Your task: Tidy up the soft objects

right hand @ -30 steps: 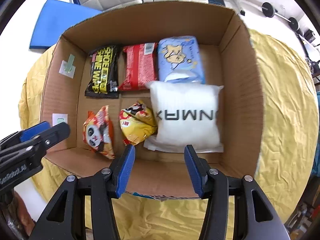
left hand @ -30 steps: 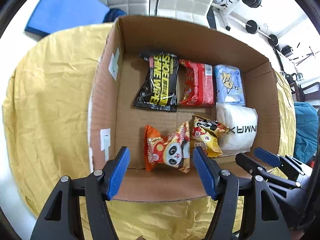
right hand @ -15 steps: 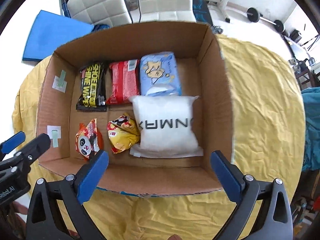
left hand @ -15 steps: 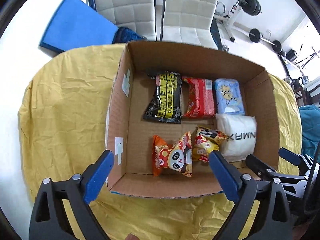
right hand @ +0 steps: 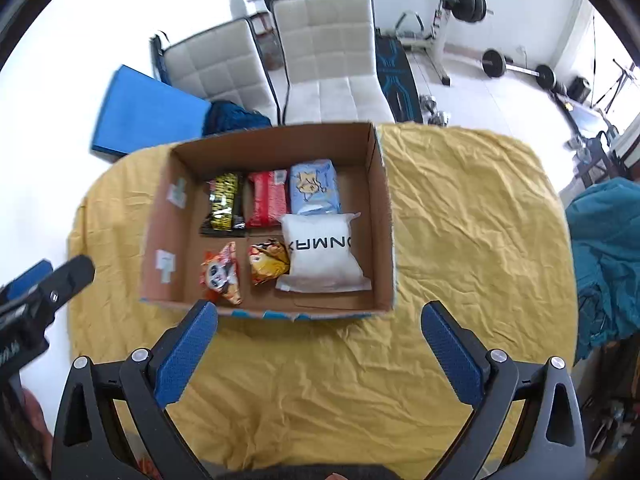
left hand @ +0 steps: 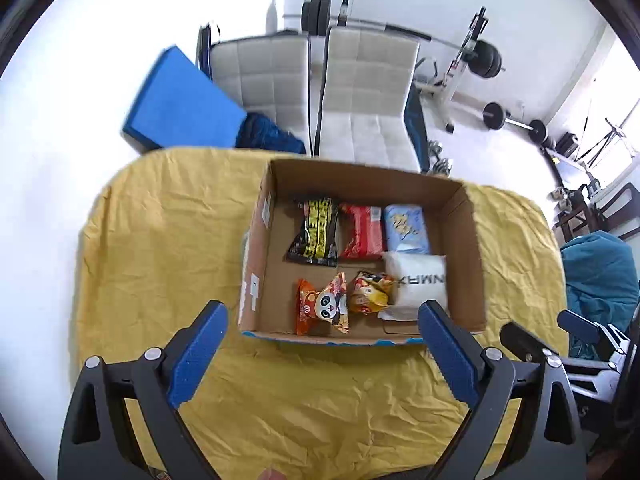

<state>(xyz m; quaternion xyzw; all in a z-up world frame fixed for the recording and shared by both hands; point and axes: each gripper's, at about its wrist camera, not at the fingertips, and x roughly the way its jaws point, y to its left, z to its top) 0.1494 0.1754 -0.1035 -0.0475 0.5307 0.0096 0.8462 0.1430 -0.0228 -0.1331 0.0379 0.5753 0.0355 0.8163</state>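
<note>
Six soft packs are lying inside the cardboard box [right hand: 384,216]; both the left gripper [left hand: 322,354] and right gripper [right hand: 320,346] are hanging spread and empty, so the sorting is looking finished.

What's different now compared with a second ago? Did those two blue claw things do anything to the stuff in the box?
Both pulled back and up from the cardboard box, so more of the room shows. The left gripper and right gripper spread their jaws wide; neither took hold of anything. The white pillow pack, panda snack bag and the other packets lie as before.
</note>
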